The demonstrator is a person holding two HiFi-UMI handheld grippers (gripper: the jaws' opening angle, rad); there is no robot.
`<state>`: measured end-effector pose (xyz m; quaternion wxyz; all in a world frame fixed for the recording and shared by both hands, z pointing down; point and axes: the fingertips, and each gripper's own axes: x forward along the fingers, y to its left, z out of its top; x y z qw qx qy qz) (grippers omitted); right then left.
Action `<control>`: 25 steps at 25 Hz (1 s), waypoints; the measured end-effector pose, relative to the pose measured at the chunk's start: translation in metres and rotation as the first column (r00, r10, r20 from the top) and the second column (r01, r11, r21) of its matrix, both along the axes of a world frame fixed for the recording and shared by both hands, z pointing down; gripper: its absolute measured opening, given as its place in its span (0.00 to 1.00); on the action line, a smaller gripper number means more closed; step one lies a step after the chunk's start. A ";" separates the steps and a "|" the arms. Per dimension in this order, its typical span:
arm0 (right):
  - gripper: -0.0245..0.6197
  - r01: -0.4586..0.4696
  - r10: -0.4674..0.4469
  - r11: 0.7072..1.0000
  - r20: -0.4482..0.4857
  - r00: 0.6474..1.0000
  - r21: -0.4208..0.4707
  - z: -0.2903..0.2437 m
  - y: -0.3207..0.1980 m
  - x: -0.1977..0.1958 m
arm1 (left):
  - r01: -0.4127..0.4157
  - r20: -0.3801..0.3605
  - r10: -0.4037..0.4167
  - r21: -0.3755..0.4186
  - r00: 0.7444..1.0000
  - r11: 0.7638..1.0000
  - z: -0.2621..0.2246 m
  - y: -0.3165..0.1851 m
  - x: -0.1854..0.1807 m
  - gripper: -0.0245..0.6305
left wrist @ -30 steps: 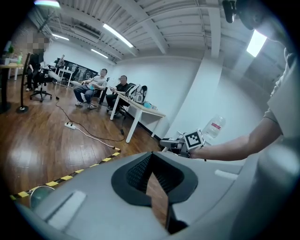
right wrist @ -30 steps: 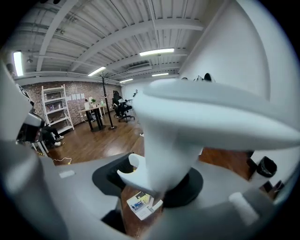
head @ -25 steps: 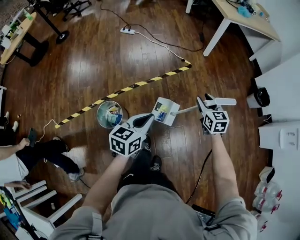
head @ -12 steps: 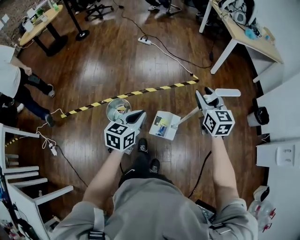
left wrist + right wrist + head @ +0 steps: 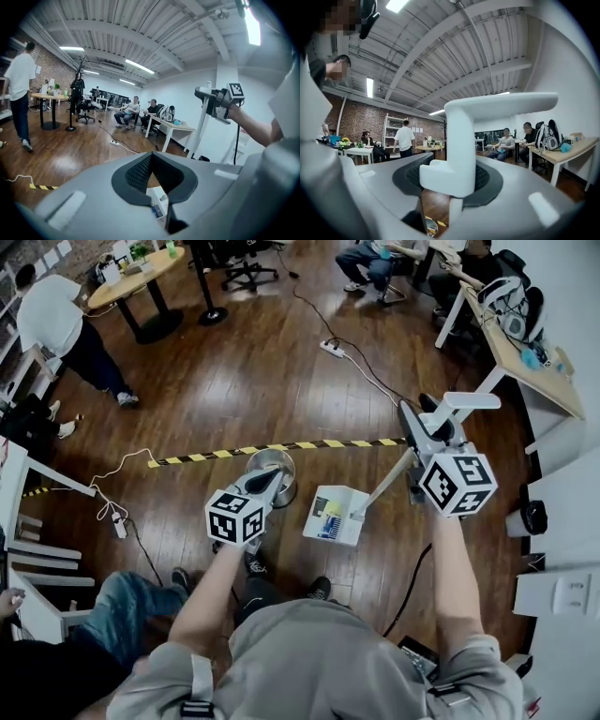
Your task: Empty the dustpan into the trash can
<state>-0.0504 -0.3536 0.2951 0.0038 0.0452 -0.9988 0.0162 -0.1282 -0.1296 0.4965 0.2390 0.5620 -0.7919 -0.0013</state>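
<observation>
Two grippers: our left gripper [image 5: 268, 482] points at the round shiny metal trash can [image 5: 286, 457], tips together on nothing; our right gripper [image 5: 422, 420], well right of the can, is clamped on the top of a long white handle [image 5: 384, 482]
Dustpan: the white plastic dustpan [image 5: 335, 515] hangs from that handle just right of the trash can, not over it; coloured litter [image 5: 326, 518] lies in it
Risk: we judge that tipping before the pan's lip is over the can's mouth would drop litter on the wood floor [image 5: 187, 381]; a swinging pan could knock the can over; the handle could twist in the jaws
Room: open floor left of the can; yellow-and-black striped tape [image 5: 281, 446] just behind it; a power strip [image 5: 333, 348] well beyond; our shoes [image 5: 253, 563] on its near side
</observation>
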 end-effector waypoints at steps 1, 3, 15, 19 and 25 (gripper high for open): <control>0.31 0.009 -0.009 1.000 0.019 1.000 0.004 -0.011 0.009 -0.008 | 0.001 0.004 -0.001 -0.001 1.000 1.000 -0.001 0.005 -0.006 0.04; 0.31 0.024 -0.025 1.000 0.059 0.998 0.014 -0.029 0.027 -0.027 | 0.000 0.014 0.000 -0.001 1.000 1.000 -0.004 0.015 -0.020 0.04; 0.31 0.015 -0.016 1.000 0.060 0.998 0.006 -0.038 0.090 -0.129 | -0.003 0.041 0.002 0.031 0.999 1.000 -0.023 0.057 -0.105 0.04; 0.31 -0.001 0.001 1.000 0.022 1.000 0.012 -0.019 0.111 -0.166 | 0.001 0.038 -0.003 0.047 0.999 0.999 -0.025 0.072 -0.131 0.04; 0.31 -0.086 0.088 0.996 -0.048 0.995 0.030 0.020 0.117 -0.222 | 0.016 0.016 -0.016 0.054 1.000 0.998 -0.014 0.105 -0.165 0.04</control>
